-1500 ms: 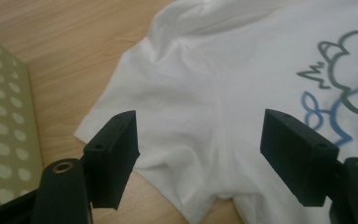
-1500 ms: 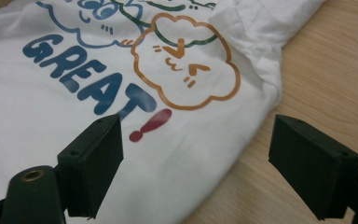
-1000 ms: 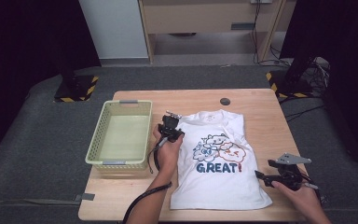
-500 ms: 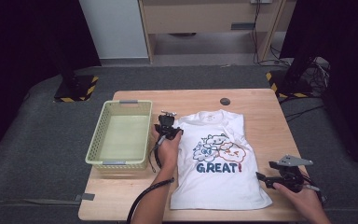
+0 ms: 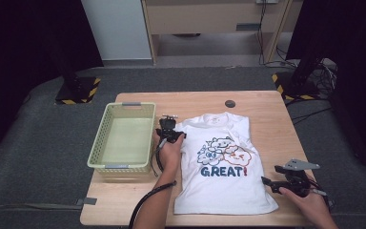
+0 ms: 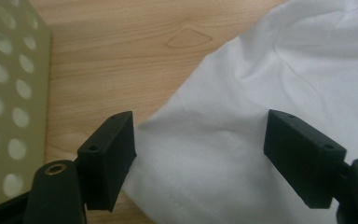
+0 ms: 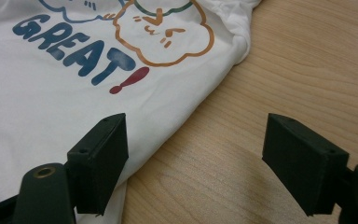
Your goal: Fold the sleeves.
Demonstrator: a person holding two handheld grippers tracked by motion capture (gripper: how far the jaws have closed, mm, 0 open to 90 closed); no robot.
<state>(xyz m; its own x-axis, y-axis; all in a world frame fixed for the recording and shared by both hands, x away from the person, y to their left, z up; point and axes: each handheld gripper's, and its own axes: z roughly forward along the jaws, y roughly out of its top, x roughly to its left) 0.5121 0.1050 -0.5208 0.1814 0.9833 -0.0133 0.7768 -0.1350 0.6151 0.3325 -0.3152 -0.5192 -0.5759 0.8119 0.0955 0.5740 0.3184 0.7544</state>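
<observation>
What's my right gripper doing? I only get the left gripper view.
Observer: The right gripper is open beside the shirt's lower right edge, holding nothing.
Operator: Is the shirt's front up?
Observer: Yes, the print faces up: cartoon clouds above the word GREAT!
Operator: What's the holed wall beside the sleeve?
Observer: A pale green basket with nothing in it, standing on the table along the shirt's left side.
</observation>
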